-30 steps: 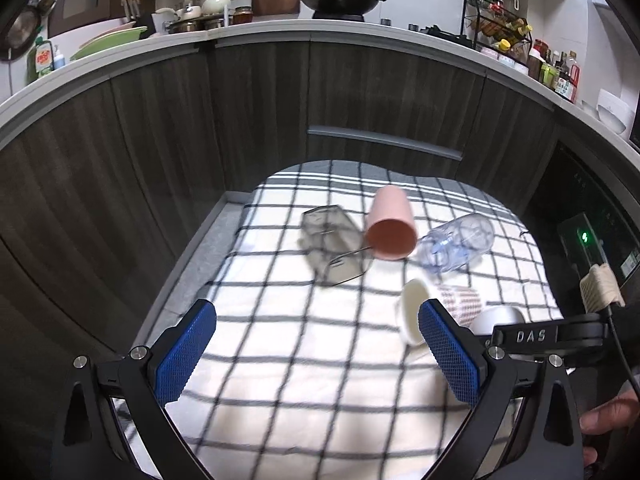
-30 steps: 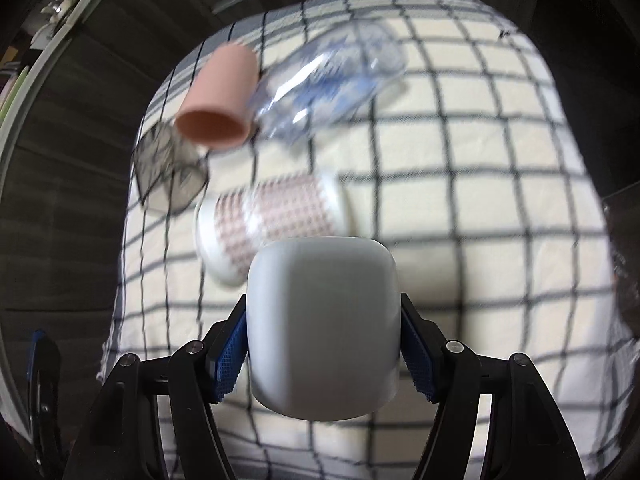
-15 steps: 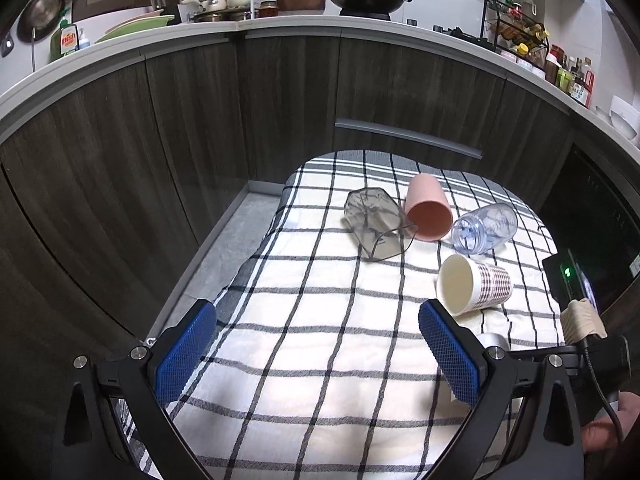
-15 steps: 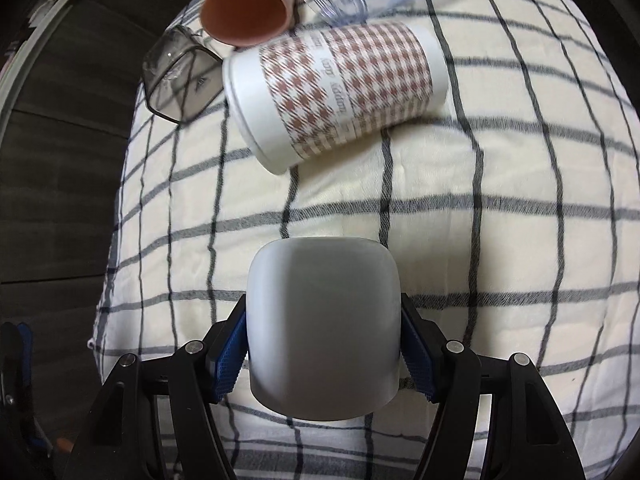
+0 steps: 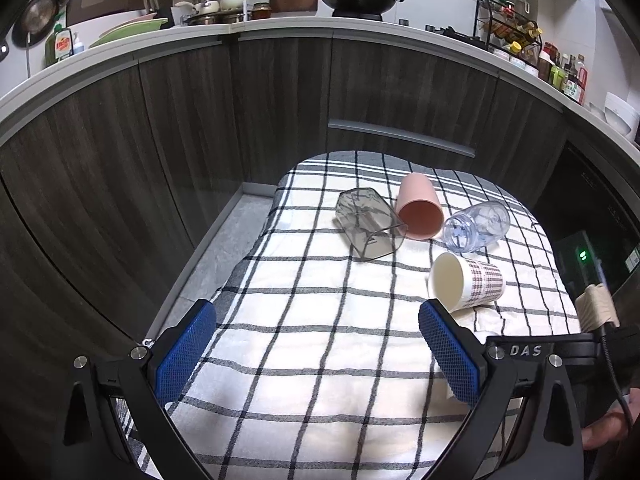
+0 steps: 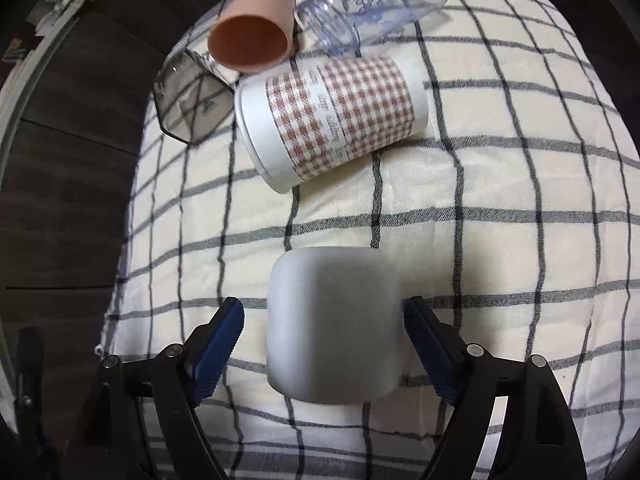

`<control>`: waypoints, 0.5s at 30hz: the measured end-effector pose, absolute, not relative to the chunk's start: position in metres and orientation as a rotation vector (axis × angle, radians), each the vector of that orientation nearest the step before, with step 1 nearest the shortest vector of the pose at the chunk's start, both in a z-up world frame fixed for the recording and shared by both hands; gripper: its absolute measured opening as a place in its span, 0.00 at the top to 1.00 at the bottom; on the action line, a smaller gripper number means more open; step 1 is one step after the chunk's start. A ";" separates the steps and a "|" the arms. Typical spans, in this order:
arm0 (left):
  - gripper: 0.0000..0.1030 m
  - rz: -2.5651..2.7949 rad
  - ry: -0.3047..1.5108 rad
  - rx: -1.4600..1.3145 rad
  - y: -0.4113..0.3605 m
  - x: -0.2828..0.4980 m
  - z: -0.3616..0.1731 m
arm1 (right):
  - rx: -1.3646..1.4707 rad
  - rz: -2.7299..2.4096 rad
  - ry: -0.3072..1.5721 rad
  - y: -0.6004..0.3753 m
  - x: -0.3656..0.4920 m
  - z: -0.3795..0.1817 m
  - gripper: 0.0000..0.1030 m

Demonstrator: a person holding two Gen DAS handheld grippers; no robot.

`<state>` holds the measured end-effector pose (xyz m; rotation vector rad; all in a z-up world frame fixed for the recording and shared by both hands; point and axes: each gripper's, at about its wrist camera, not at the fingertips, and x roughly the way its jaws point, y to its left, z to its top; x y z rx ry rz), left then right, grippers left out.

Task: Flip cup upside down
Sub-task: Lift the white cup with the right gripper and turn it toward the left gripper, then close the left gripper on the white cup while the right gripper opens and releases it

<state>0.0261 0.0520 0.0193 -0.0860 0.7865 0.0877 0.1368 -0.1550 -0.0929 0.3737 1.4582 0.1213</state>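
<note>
Landmark: checked cloth (image 6: pixel 500 184) on worktop. L to R across its far end, all on their sides, nothing inside: smoky glass (image 6: pixel 188 100), pink cup (image 6: pixel 252 36), clear bottle (image 6: pixel 372 0); checked paper cup (image 6: pixel 336 120) just nearer. White cup (image 6: pixel 334 326) rests mid-cloth, between right gripper (image 6: pixel 324 344) fingers, spread, w/ gaps both sides. Left gripper (image 5: pixel 316 352) spread wide, grasping nothing.

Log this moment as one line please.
right gripper: open, pads clear of grey cup | cup: on checked cloth | left gripper: open, empty | four cups lying
</note>
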 end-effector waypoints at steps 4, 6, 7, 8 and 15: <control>0.00 0.058 0.796 -0.078 0.040 0.027 0.021 | 0.382 0.118 1.407 -0.168 0.133 -0.080 0.20; 0.00 0.033 0.802 -0.070 0.030 0.027 0.021 | 0.397 0.114 1.385 -0.178 0.129 -0.073 0.20; 0.00 0.015 0.808 -0.066 0.023 0.028 0.022 | 0.407 0.112 1.368 -0.186 0.126 -0.069 0.20; 0.00 0.002 0.814 -0.062 0.018 0.029 0.022 | 0.409 0.107 1.355 -0.192 0.125 -0.066 0.20; 0.00 -0.088 0.877 -0.037 -0.027 0.038 0.016 | 0.388 0.040 1.238 -0.233 0.114 -0.046 0.20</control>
